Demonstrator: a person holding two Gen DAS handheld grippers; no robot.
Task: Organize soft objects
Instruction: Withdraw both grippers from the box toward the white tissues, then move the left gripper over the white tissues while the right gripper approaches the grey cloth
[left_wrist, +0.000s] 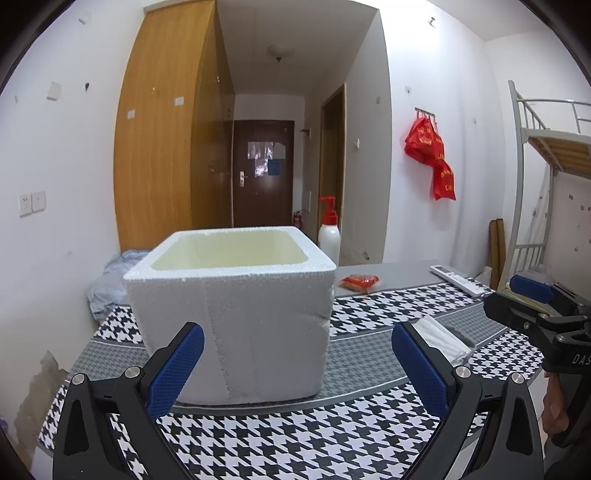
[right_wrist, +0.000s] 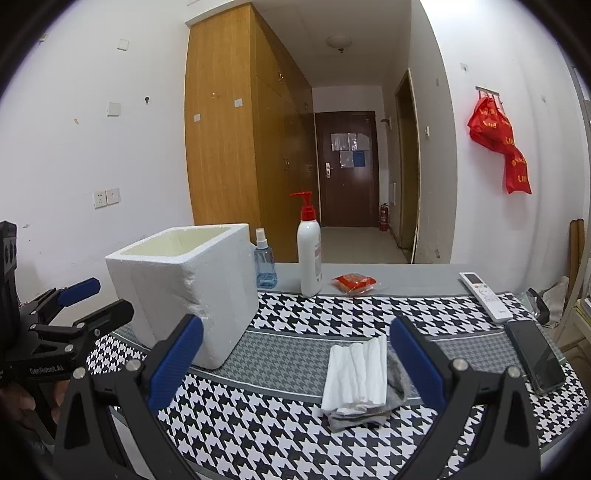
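In the left wrist view, the left gripper (left_wrist: 297, 363) is seen spread wide and holding nothing, aimed at one white foam box (left_wrist: 232, 314) standing on the desk (left_wrist: 369, 373); its visible interior shows no contents. The folded white cloth (left_wrist: 443, 338) lies to the right, behind the right finger. In the right wrist view, the right gripper (right_wrist: 295, 363) is likewise wide and unloaded, the white cloth (right_wrist: 356, 373) lying between its fingers atop one grey cloth (right_wrist: 397, 382). Near the desk's far edge, one spray bottle (right_wrist: 265, 264), one pump bottle (right_wrist: 309, 254) and one red packet (right_wrist: 354, 283) are seen.

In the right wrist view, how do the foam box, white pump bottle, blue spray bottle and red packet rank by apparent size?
Largest to smallest:
foam box
white pump bottle
blue spray bottle
red packet
The last two look close, so that order is unsure.
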